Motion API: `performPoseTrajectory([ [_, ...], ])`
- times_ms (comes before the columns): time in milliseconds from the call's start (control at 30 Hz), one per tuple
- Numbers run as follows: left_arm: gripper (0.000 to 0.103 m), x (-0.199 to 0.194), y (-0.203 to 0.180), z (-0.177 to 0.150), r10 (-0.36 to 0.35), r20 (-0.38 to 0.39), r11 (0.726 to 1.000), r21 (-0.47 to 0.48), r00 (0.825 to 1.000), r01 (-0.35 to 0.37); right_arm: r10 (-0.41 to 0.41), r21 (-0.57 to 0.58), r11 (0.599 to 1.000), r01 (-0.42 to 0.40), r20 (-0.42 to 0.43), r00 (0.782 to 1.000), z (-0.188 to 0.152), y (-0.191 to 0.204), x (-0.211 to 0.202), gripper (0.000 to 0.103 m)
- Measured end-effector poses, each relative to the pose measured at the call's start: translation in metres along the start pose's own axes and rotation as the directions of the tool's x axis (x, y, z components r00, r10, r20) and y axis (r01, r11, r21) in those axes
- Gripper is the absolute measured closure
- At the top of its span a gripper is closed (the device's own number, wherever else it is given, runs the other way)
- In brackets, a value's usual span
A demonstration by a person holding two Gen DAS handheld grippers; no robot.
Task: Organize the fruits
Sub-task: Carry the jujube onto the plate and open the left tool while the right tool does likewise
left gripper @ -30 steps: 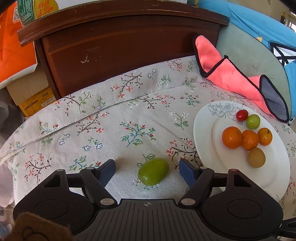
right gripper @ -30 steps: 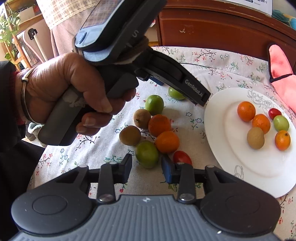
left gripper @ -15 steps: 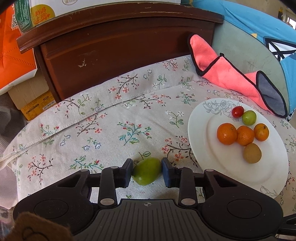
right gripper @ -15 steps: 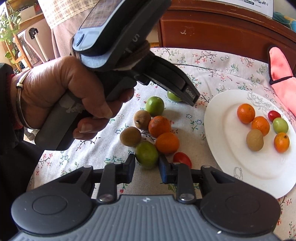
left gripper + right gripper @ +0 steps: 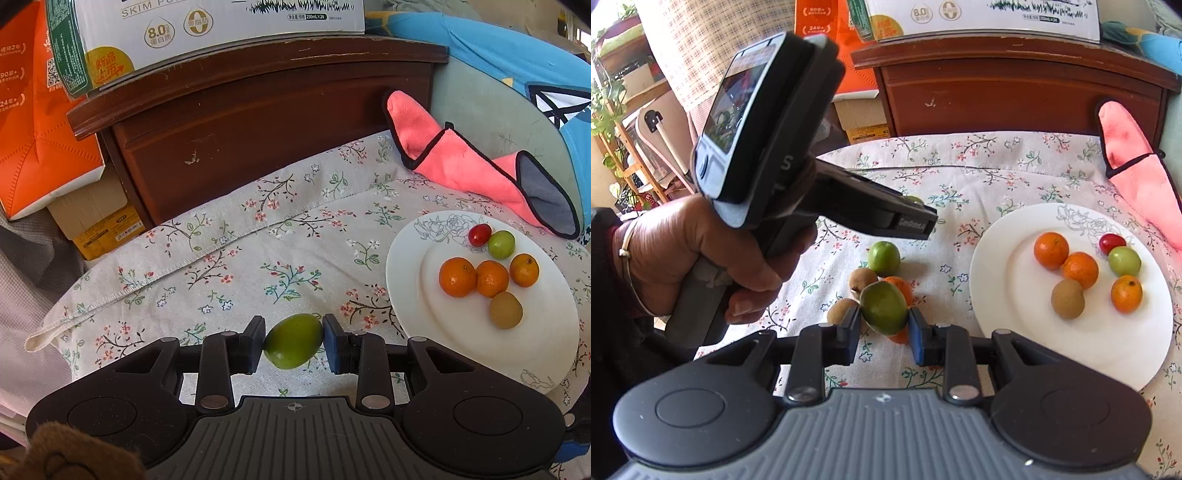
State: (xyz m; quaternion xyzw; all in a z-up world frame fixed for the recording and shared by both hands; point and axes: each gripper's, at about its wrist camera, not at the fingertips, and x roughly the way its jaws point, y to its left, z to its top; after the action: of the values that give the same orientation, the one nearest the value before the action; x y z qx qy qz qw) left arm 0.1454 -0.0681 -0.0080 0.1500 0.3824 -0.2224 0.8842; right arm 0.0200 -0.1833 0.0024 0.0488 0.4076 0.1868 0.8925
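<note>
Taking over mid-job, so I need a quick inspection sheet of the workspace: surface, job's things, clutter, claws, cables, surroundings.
Surface: floral cloth covering the work surface.
Job's things: white plate holding three oranges, a brown fruit, a green fruit and a cherry tomato; loose pile of green, brown and orange fruit on the cloth.
Clutter: pink cloth behind the plate.
Claws: left claw shut on a green fruit; right claw shut on another green fruit, held above the pile.
Cables: nothing seen.
Surroundings: wooden cabinet with a carton on top; orange box beside it.
</note>
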Motion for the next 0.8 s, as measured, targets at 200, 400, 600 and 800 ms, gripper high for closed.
performPoseTrajectory([
  [200, 0.072, -0.011, 0.001, 0.000, -0.018, 0.017, 1.000, -0.022, 1.000, 0.019, -0.028, 0.045, 0.999, 0.025, 0.058, 0.998, 0.009, -0.013, -0.016, 0.075],
  [400, 0.072, -0.032, -0.001, 0.000, -0.058, 0.062, 0.997, -0.047, 0.996, 0.061, -0.070, 0.091, 0.994, 0.060, 0.110, 0.991, 0.020, -0.028, -0.031, 0.076],
  [600, 0.072, -0.044, -0.008, -0.008, -0.050, 0.062, 0.996, -0.065, 0.997, 0.054, -0.119, 0.141, 0.985, 0.096, 0.168, 0.979, 0.027, -0.047, -0.057, 0.076],
  [800, 0.072, -0.060, -0.018, -0.023, -0.045, 0.074, 0.996, -0.072, 0.996, 0.051, -0.170, 0.189, 0.973, 0.131, 0.203, 0.964, 0.023, -0.064, -0.081, 0.076],
])
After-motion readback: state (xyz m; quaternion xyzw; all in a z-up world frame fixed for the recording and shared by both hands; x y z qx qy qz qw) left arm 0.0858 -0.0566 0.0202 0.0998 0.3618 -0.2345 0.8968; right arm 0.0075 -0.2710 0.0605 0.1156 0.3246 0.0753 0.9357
